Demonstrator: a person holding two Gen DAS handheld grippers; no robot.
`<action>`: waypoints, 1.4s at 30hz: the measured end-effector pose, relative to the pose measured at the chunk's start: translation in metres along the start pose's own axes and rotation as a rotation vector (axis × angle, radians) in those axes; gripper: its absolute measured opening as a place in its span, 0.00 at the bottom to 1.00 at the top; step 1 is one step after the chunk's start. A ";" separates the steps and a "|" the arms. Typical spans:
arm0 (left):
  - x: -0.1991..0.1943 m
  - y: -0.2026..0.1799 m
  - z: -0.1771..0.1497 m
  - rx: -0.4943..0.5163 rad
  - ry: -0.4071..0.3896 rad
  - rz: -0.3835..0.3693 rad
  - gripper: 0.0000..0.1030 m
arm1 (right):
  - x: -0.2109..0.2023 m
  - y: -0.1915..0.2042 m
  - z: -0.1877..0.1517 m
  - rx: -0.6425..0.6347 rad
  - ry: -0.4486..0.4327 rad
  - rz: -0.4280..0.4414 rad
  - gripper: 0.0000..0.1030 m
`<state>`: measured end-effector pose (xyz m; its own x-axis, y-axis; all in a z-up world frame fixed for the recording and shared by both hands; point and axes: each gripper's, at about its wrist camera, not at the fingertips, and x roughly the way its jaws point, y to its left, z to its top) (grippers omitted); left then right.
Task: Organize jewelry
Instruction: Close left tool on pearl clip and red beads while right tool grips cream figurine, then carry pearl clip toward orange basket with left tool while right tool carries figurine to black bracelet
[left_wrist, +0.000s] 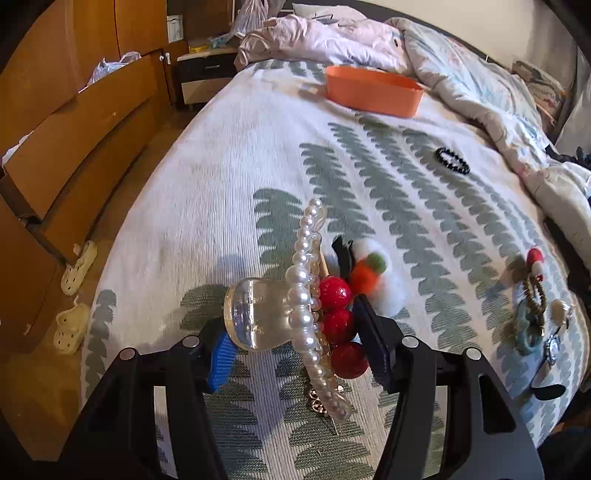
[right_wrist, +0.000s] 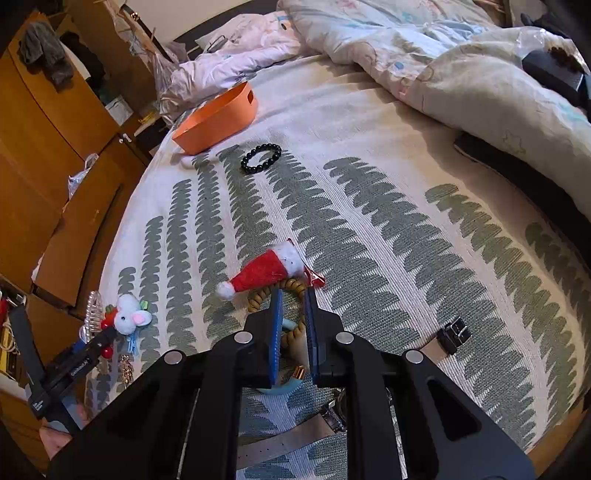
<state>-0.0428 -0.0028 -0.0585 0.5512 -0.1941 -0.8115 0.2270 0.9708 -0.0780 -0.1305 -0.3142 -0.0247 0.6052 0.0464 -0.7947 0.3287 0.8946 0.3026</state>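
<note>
Two hand-held grippers work above the bed (left_wrist: 221, 155). Left hand-held gripper (left_wrist: 295, 343): jaws partly open, clamped on a pearl hair claw (left_wrist: 306, 295) bundled with red beads (left_wrist: 338, 325). Right hand-held gripper (right_wrist: 293, 332): jaws nearly closed, gripping a wooden bead bracelet (right_wrist: 291, 286) under a Santa hat (right_wrist: 266, 275). Orange tray (left_wrist: 373, 92): well apart, beyond a black bracelet (left_wrist: 453, 160).

The left claw (left_wrist: 295, 332) angles steeply down, its blue-padded fingers (left_wrist: 221, 360) pressed on a cluster of hair clips (left_wrist: 306, 310) between them. The right claw (right_wrist: 293, 332) tilts down likewise, its fingers (right_wrist: 275, 332) drawn close on a beaded bracelet (right_wrist: 291, 332). A bare hand (right_wrist: 55, 439) shows at the near left.
</note>
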 end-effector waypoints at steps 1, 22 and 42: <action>-0.002 0.001 0.001 -0.004 -0.005 -0.006 0.57 | 0.001 -0.001 0.000 0.004 0.002 0.001 0.13; -0.006 -0.004 0.002 0.000 -0.015 -0.017 0.57 | 0.043 -0.014 -0.009 0.045 0.136 -0.078 0.51; -0.017 0.004 0.011 -0.033 -0.047 -0.038 0.57 | -0.023 0.004 0.009 0.024 -0.059 0.020 0.36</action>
<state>-0.0425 0.0025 -0.0384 0.5799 -0.2363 -0.7796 0.2225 0.9666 -0.1275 -0.1369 -0.3152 -0.0003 0.6531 0.0371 -0.7564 0.3333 0.8828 0.3311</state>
